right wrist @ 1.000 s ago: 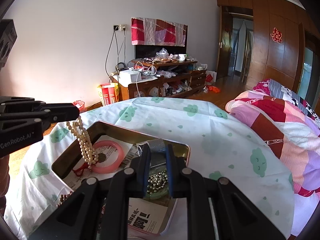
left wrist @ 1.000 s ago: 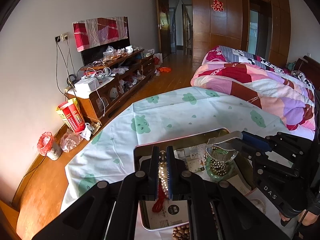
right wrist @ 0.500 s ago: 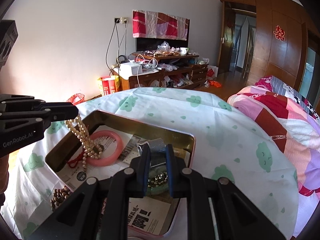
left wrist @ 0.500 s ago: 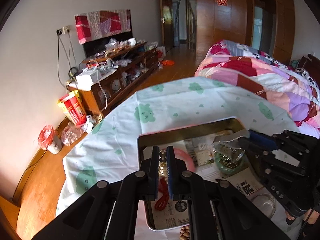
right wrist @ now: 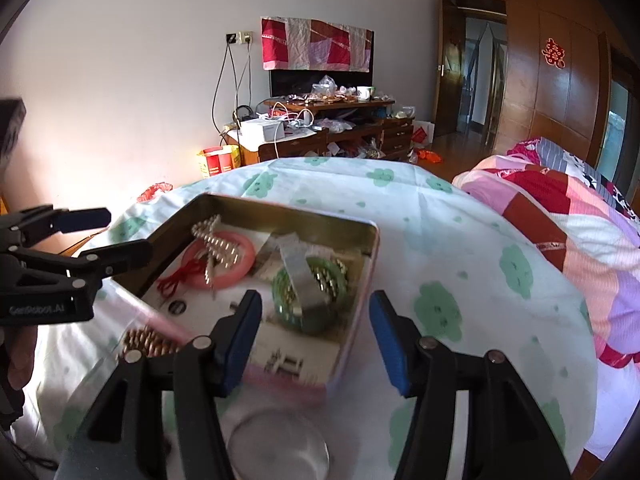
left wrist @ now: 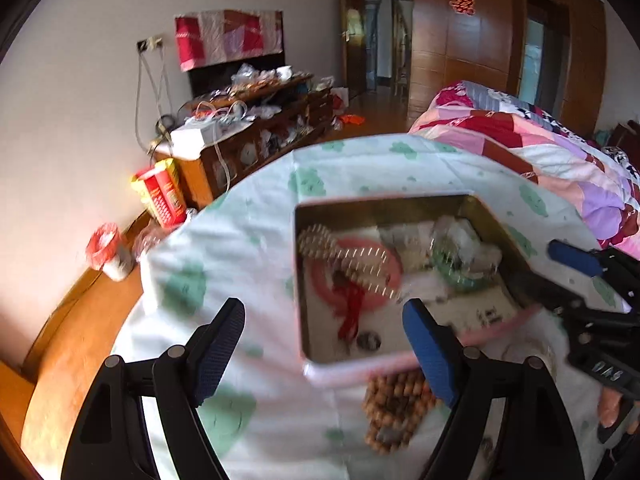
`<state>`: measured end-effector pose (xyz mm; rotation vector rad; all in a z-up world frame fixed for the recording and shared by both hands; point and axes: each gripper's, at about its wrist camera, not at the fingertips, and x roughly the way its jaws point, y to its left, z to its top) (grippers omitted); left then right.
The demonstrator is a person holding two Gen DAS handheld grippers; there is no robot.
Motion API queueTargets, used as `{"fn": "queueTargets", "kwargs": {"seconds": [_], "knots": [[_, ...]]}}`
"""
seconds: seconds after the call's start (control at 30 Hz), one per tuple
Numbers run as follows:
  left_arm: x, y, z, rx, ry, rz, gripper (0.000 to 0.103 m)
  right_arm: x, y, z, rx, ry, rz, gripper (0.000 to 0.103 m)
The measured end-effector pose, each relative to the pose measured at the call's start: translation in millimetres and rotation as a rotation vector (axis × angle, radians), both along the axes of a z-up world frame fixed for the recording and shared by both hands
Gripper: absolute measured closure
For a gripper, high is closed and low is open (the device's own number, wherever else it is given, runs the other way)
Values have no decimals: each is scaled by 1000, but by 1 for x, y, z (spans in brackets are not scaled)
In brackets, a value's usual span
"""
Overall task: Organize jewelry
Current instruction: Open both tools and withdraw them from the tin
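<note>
A pink-rimmed metal tin (left wrist: 400, 200) (right wrist: 372, 240) sits on the cloud-print cloth. Inside lie a pink bangle (left wrist: 320, 280) (right wrist: 244, 256), a pearl strand with a red tassel (left wrist: 340, 256) (right wrist: 216, 248) across it, and a green bangle (right wrist: 312, 320) (left wrist: 460, 276) holding a metal watch band. Brown wooden beads (left wrist: 396, 404) (right wrist: 144, 340) lie outside the tin's near edge. My left gripper (left wrist: 324, 348) is open and empty above the near edge. My right gripper (right wrist: 314, 338) is open and empty over the tin's near right corner.
A clear glass lid (right wrist: 280, 448) lies on the cloth in front of the tin. A quilted bed (right wrist: 560, 208) is at the right. A cluttered wooden TV stand (right wrist: 320, 128) stands against the far wall, with wood floor (left wrist: 80, 340) below the table's left edge.
Both grippers have opened and pulled back. The left let go of the pearl strand, which now lies across the pink bangle. The right let go of the watch band, which now rests in the green bangle.
</note>
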<state>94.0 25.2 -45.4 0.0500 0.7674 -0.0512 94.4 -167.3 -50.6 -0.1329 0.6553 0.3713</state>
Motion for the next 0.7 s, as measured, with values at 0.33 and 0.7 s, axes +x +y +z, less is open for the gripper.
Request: {"fn": "queueTargets", "kwargs": {"seconds": [0.33,0.7], "knots": [[-45,7,-10,-20,26,15,22,-40,-22,-9,-32,27,-44,26],[-62,-7,-28,-13,85,-17,22,-74,-30,-28,-96,25,-57,18]]}}
